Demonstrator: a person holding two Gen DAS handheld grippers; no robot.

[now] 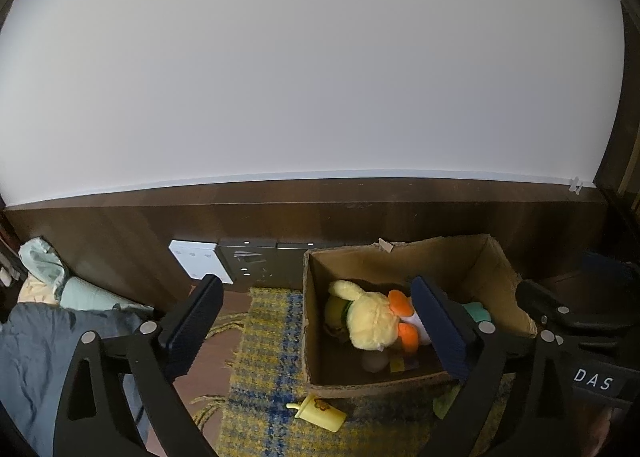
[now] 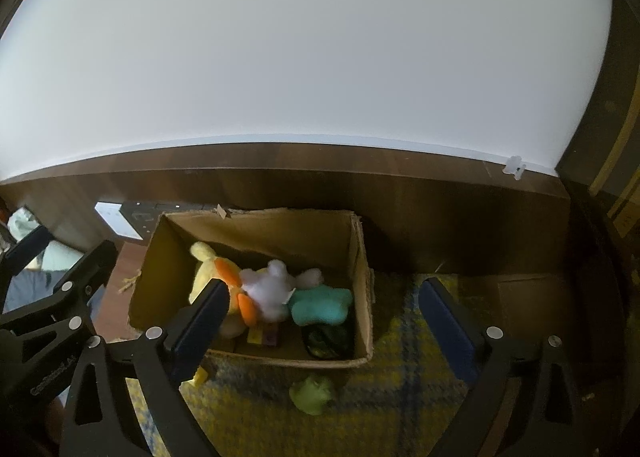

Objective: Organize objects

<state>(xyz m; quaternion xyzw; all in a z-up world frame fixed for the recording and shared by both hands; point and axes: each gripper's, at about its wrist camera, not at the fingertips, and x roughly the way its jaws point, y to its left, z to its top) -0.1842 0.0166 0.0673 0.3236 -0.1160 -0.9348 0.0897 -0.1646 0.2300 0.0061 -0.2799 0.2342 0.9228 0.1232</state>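
An open brown cardboard box (image 2: 256,233) stands on a yellow-and-blue checked woven rug (image 2: 400,397), close to a dark wooden skirting panel (image 2: 320,185) under a plain white wall (image 2: 304,41); inside it lie a yellow plush duck with an orange beak and orange feet (image 1: 370,317), a white fluffy soft toy (image 2: 268,285) touching the duck, and a teal plush toy (image 2: 320,307) just beside the white one; a dark rounded object (image 2: 326,341) sits in the box's near right corner (too dim to identify), and some small coloured blocks (image 2: 264,337) lie on the box floor.

Outside the box, on the rug just in front of its near wall, a small yellow plastic cup with a spout (image 1: 318,413) lies on its side; a green soft toy (image 2: 314,393) also rests on the rug near that wall, apart from the cup.

The left gripper (image 1: 316,331) hangs above the box and rug with its two dark padded fingers (image 1: 192,325) spread wide and nothing between them; the right gripper (image 2: 322,327) is likewise spread wide and empty, one finger over the box's near left corner and the other over the rug to the right.

A white and grey power strip (image 1: 224,261) lies along the skirting; crumpled blue-grey fabric (image 1: 36,357) and a pale green cloth (image 1: 44,265) lie at the far left.
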